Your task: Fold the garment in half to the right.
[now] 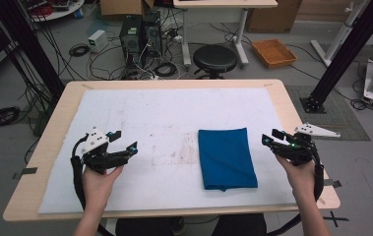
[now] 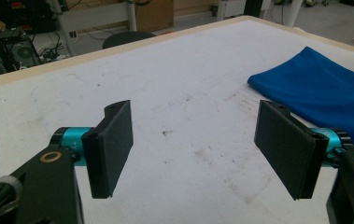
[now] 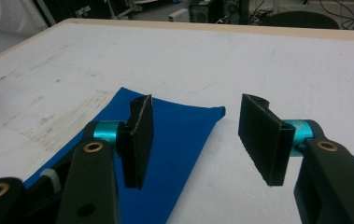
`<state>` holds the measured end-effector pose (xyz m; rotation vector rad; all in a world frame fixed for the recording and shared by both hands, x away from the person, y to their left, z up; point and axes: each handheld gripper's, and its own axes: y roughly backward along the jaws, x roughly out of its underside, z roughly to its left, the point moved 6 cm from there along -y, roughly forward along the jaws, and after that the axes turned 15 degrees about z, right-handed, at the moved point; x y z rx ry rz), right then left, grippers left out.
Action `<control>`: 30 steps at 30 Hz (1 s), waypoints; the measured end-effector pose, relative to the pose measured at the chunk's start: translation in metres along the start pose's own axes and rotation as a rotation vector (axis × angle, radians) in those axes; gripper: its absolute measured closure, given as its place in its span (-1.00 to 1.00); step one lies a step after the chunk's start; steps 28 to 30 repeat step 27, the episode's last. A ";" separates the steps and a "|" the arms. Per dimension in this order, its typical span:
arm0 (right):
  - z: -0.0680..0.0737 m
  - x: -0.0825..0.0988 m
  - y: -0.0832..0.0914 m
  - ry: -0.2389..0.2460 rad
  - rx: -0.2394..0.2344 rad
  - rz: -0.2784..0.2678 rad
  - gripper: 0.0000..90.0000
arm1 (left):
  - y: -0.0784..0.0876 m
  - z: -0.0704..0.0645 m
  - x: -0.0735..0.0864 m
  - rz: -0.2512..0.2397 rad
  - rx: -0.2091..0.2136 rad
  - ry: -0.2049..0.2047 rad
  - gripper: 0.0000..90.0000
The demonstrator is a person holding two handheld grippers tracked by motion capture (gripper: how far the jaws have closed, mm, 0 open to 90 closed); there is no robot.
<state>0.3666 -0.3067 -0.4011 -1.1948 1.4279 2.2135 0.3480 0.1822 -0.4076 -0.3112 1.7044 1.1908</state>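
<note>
High view finds left gripper (image 1: 125, 141) and right gripper (image 1: 268, 137) both released, flanking the folded blue cloth (image 1: 226, 158); each should pinch one near corner squarely before lifting.

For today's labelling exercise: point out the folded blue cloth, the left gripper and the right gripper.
folded blue cloth (image 1: 226, 157), high view, middle of its top.
left gripper (image 1: 124, 141), high view, between its fingertips.
right gripper (image 1: 271, 137), high view, between its fingertips.

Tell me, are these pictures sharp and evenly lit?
High view: soft, even light, slightly grainy, folded blue cloth crisp enough. Left gripper view: black jaws near the lens look soft. Right gripper view: no glare on the white table cover; the far background blurs.
</note>
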 end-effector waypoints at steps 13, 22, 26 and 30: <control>-0.003 0.000 -0.002 -0.012 -0.002 0.006 -0.04 | 0.001 0.000 0.001 0.004 0.004 0.000 -0.37; -0.004 0.001 -0.003 -0.022 -0.006 0.003 -0.09 | 0.001 0.000 0.001 0.002 0.003 0.000 -0.37; -0.007 0.002 -0.003 -0.036 -0.002 -0.001 -0.18 | 0.000 0.001 0.002 -0.001 0.001 0.008 -0.37; -0.007 0.002 -0.003 -0.036 -0.002 -0.001 -0.18 | 0.000 0.001 0.002 -0.001 0.001 0.008 -0.37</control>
